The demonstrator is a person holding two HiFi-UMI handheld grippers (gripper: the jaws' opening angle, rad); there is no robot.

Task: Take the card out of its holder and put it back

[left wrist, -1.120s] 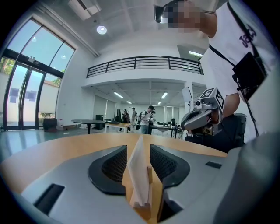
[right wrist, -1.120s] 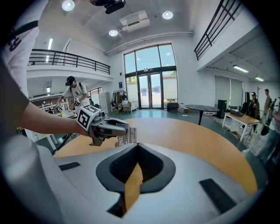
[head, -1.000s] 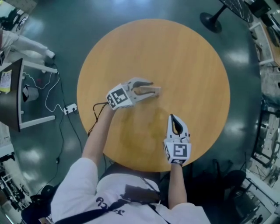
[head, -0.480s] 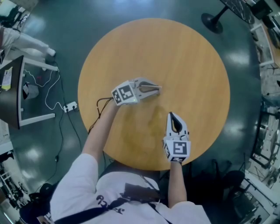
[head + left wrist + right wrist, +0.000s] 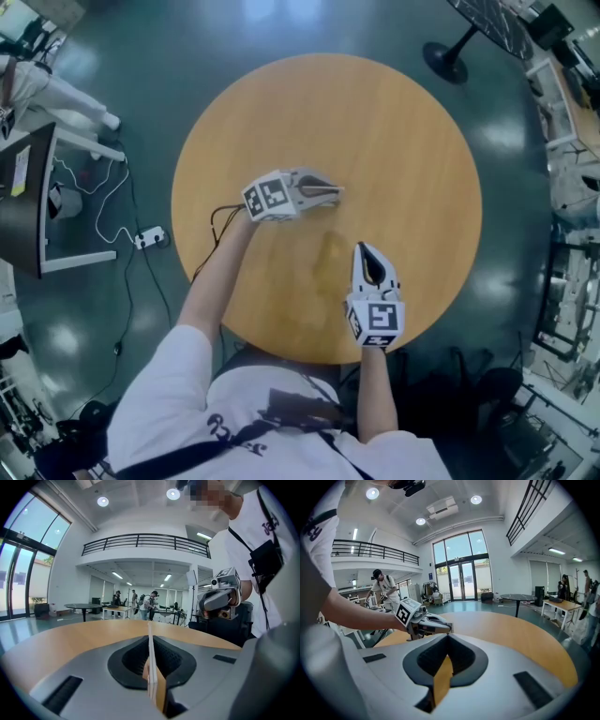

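Note:
On the round wooden table (image 5: 394, 122) my left gripper (image 5: 333, 194) points right, its jaws having just closed on a thin pale card holder (image 5: 323, 193). The left gripper view shows that holder edge-on (image 5: 149, 644), pinched between the grey pads of the left gripper (image 5: 150, 637); I cannot tell the card from the holder. My right gripper (image 5: 364, 249) hovers near the table's front edge, pointing away from me, shut with nothing in it. From the right gripper (image 5: 446, 635) I see the left gripper (image 5: 424, 620) to the left ahead, with the holder's end (image 5: 449, 626) at its tips.
A cable and power strip (image 5: 148, 236) lie on the dark floor at the left, beside a desk (image 5: 23, 202). A stand base (image 5: 442, 52) is at the top right. Several people (image 5: 151, 603) and another round table (image 5: 86, 606) stand far back in the hall.
The left gripper's jaws went from wide open around the card holder to shut on it. Both hands stayed nearly in place.

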